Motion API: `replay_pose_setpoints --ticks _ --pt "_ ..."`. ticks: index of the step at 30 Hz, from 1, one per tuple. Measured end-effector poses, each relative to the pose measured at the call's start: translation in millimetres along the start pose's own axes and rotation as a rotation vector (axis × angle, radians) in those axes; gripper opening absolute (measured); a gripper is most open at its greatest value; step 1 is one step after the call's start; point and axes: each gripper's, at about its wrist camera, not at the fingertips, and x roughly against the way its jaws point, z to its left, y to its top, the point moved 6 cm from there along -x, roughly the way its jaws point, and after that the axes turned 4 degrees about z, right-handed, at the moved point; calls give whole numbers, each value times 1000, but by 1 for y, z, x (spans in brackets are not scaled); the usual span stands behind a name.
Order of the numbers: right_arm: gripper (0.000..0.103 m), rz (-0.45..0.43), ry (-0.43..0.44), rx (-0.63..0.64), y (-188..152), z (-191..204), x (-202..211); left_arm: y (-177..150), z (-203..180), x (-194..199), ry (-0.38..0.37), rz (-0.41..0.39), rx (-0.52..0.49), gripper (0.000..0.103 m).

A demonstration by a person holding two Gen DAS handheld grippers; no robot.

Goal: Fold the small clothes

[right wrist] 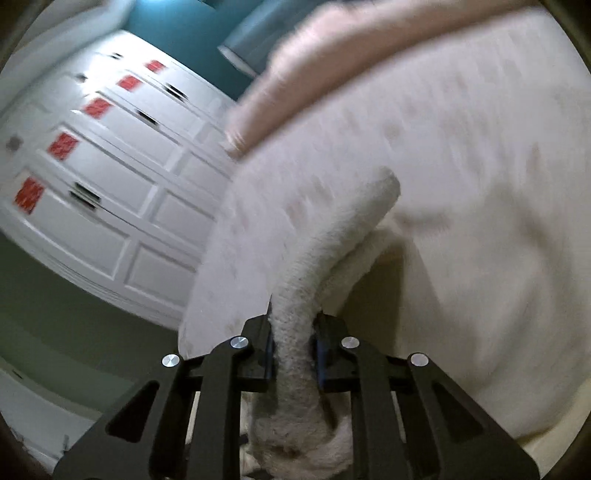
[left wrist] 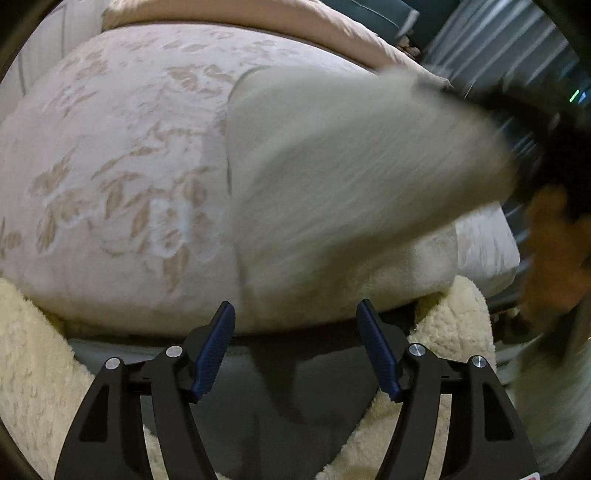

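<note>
While its two black fingers pinch a rolled edge of cream fleece, the right hand-held gripper (right wrist: 293, 343) is clenched on the small garment (right wrist: 332, 236), with the fabric squeezed between the blue pads and running both forward and back under the tool. That grip looks meant to carry the edge across, so one part of the garment can be laid over the rest as a fold; this is a judgement, since both views are streaked with blur. From the left wrist view, the same pale garment (left wrist: 354, 177) shows as a lifted flap, hanging above the bed and stretching toward the right, where a dark blurred shape and the person's hand (left wrist: 554, 251) hold it up.

The left hand-held gripper (left wrist: 295, 350) is released, its blue-padded fingers (left wrist: 216, 350) spread well apart and holding nothing, low at the near edge. It seems to wait there to catch or pin the near side of the cloth. Shaggy cream fleece (left wrist: 33, 369) lies near it on both sides.

Under everything is the bed, covered by a pale spread with a tan leaf pattern (left wrist: 110, 192). A pinkish pillow (left wrist: 258, 22) sits at the far edge. Beyond the bed, white panelled drawers (right wrist: 110, 206) carry red labels (right wrist: 64, 146), but the writing on them is too blurred to read. No brand can be made out anywhere.
</note>
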Motion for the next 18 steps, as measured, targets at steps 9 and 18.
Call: replay_pose_setpoints --ticks 9,18 --pt "16 -45 -244 -158 -5 -126 36 23 -33 -43 48 -12 -85 66" --pt "28 34 -216 -303 -53 -186 18 23 -7 -77 176 58 -57 59"
